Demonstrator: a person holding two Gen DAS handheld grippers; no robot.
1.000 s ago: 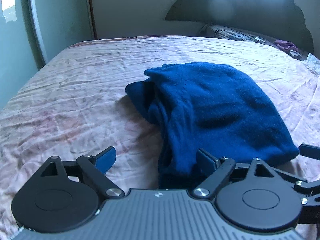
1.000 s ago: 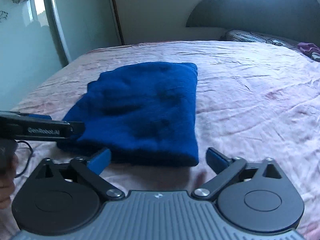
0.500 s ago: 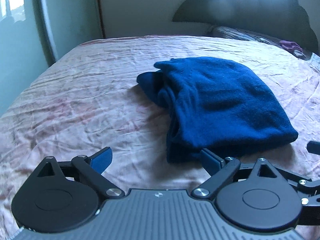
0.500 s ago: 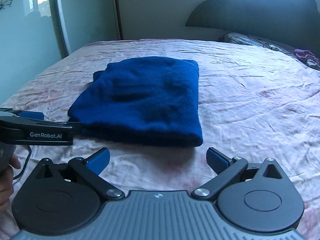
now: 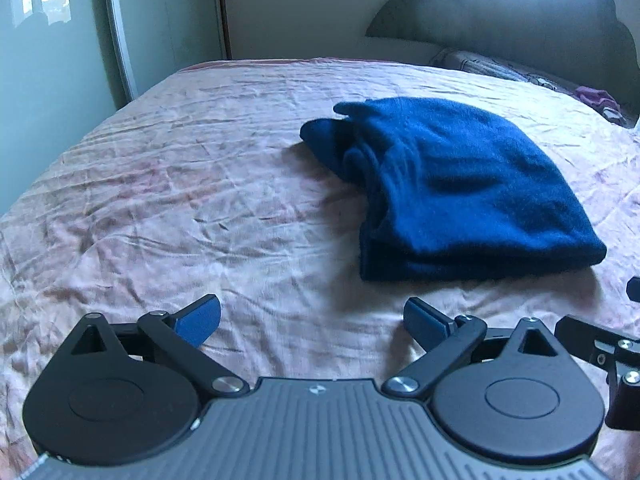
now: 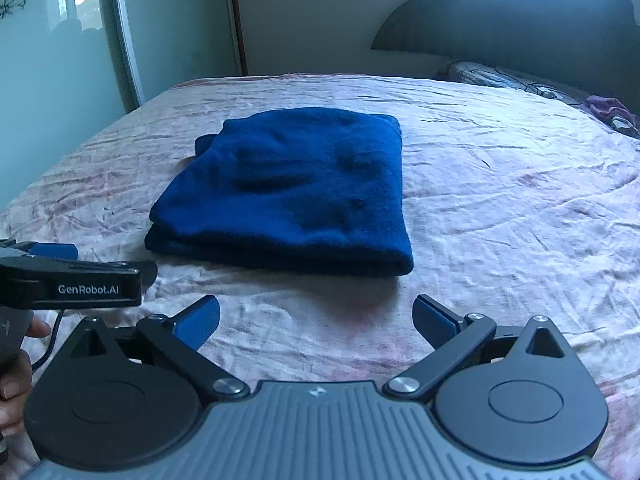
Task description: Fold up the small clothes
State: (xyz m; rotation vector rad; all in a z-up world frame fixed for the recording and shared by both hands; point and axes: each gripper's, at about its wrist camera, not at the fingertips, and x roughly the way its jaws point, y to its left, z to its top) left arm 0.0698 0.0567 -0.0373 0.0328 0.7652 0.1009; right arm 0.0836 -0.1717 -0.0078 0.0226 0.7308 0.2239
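On wrinkled pink bedsheet [image 6: 500,208] — fuzzy blue garment [image 6: 296,196], folded rectangular.

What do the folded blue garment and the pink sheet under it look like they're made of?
Blue garment: looks like a soft knit or fleece, matte and slightly fuzzy, with thick rounded fold edges and faint ribbing at its bunched end in the left wrist view; wool or synthetic, I cannot tell. Pink bed sheet: thin woven fabric, probably cotton or a blend, with fine sharp creases all over and only a faint sheen.

Bedroom with a wide bed in daylight

A creased pink sheet [image 6: 500,208] covers the bed, a dark curved headboard [image 6: 520,20] stands against the pale wall [image 6: 312,12], and glass doors [image 6: 48,92] line the left.
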